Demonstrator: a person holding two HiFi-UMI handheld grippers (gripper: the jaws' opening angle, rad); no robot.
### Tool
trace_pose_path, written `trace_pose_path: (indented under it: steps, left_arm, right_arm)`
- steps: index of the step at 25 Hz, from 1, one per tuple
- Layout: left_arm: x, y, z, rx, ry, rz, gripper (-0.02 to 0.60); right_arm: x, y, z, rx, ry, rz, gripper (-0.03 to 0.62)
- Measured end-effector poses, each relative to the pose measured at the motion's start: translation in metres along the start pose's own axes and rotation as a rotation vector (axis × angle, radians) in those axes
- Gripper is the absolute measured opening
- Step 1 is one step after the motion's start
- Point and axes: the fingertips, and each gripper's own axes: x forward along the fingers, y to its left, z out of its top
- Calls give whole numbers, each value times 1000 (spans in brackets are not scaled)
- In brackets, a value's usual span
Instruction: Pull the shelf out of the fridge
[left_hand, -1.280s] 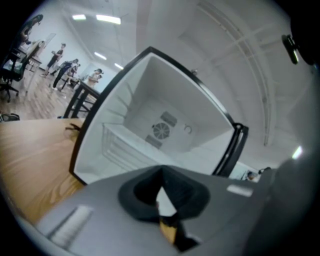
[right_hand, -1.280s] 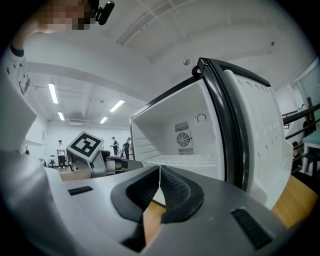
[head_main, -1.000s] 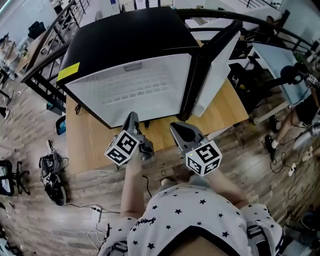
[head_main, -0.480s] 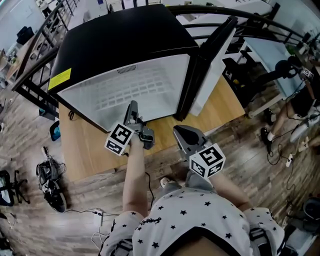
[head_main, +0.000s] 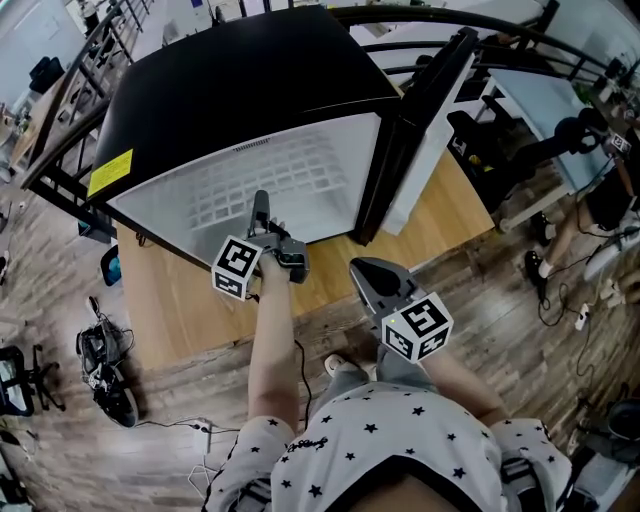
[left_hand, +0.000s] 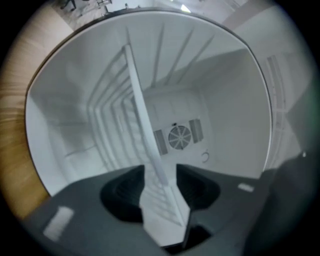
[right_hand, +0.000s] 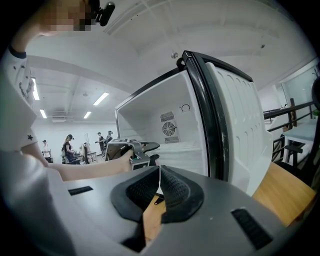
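A black mini fridge (head_main: 240, 90) stands on a wooden platform with its door (head_main: 430, 120) swung open to the right. Its white wire shelf (head_main: 270, 180) sits inside the white cavity. My left gripper (head_main: 260, 205) reaches into the fridge mouth. In the left gripper view its jaws (left_hand: 160, 185) are opening, with the shelf's front edge (left_hand: 145, 130) running between them and the pads not pressing on it. My right gripper (head_main: 368, 272) hangs back over the platform's front edge, shut and empty (right_hand: 159, 187). From there the left gripper (right_hand: 142, 147) shows at the fridge opening.
The wooden platform (head_main: 440, 220) carries the fridge. A black metal railing (head_main: 60, 120) curves behind it. A bag and cables (head_main: 100, 360) lie on the floor at the left. A seated person (head_main: 610, 200) and a desk are at the right.
My left gripper has moved forward from the platform's front into the fridge opening, onto the shelf edge. The right gripper has stayed about where it was.
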Motion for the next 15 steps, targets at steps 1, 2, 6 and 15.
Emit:
trace_pose_path:
  steps: [1, 2, 6, 15]
  left_arm:
    - [4, 0, 1, -6, -3, 0, 190]
    - [8, 0, 3, -11, -6, 0, 190]
    - [24, 1, 9, -23, -24, 7, 182]
    - [47, 8, 9, -69, -49, 12, 105]
  right_arm:
    - [1, 0, 0, 2, 1, 0, 21]
    - [2, -1, 0, 3, 2, 0, 21]
    - [3, -3, 2, 2, 1, -4, 21]
    - [-3, -16, 5, 3, -7, -34, 21]
